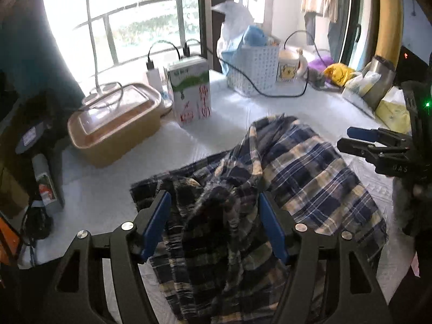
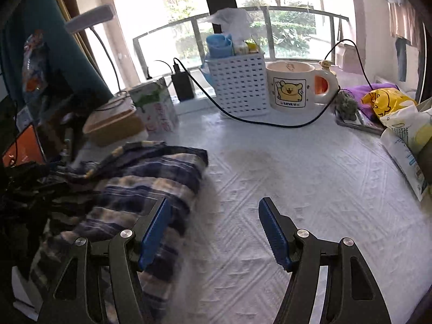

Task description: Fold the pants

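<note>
Left wrist view: blue-and-cream plaid pants (image 1: 270, 178) lie rumpled on a white quilted bench (image 1: 113, 189), a raised ridge of the cloth running up between the two blue pads of the left claw (image 1: 214, 225), whose fingers stand apart with the fabric between them but not visibly pinched (motion blur softens the nearest folds). Angled downward over the near end of the garment, the left claw looks along the pants toward a white perforated basket (image 1: 255, 67), a green-and-white carton (image 1: 190, 89) and a tan lidded container (image 1: 116, 124) at the window side. At the right edge of this view, the right claw (image 1: 359, 140) reaches in sideways, level with the far end of the pants and just beside their right border, its fingers parted. Right wrist view: the right claw (image 2: 214, 228) is spread wide over bare bench cloth, nothing between its pads, with the pants heaped to its left and running under its left finger (image 2: 155, 229). Also tilted downward, it faces a cartoon-bear mug (image 2: 293, 87) standing just beside the basket, and a black cable (image 2: 270, 124) draped across the bench in front of both.
</note>
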Motion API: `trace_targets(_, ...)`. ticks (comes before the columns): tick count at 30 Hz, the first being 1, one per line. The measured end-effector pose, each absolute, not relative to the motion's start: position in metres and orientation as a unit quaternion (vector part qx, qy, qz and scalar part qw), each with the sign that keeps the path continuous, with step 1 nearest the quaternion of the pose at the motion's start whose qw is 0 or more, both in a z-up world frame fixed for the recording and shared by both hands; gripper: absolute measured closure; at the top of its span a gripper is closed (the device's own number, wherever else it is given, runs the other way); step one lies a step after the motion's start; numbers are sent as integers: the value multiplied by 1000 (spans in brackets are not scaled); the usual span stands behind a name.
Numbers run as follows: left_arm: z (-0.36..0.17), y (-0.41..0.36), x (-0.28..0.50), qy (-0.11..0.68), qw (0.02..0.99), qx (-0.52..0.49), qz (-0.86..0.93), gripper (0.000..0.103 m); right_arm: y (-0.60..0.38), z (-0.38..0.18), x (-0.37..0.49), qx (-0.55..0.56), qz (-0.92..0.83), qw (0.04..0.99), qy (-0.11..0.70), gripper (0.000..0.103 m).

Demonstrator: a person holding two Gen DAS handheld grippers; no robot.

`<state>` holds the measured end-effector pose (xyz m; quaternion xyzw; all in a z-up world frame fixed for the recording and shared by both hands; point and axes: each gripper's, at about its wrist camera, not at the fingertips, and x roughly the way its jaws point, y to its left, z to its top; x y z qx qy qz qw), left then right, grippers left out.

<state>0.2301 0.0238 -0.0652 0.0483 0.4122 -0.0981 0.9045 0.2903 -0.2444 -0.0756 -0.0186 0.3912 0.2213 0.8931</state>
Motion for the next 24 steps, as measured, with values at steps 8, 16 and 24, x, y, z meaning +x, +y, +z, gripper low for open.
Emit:
trace_targets(8, -92, 54, 236, 442, 894, -6, -66, 63, -236, -78, 302, -48, 195, 895, 398, 33)
trace_targets(16, -79, 84, 244, 419, 905, -46, -53, 87, -226, -63, 311, -57, 210, 901, 375, 13)
trace_targets(24, -105, 111, 259, 446, 892, -69, -37, 85, -211, -66, 330, -17, 239, 875, 422, 34)
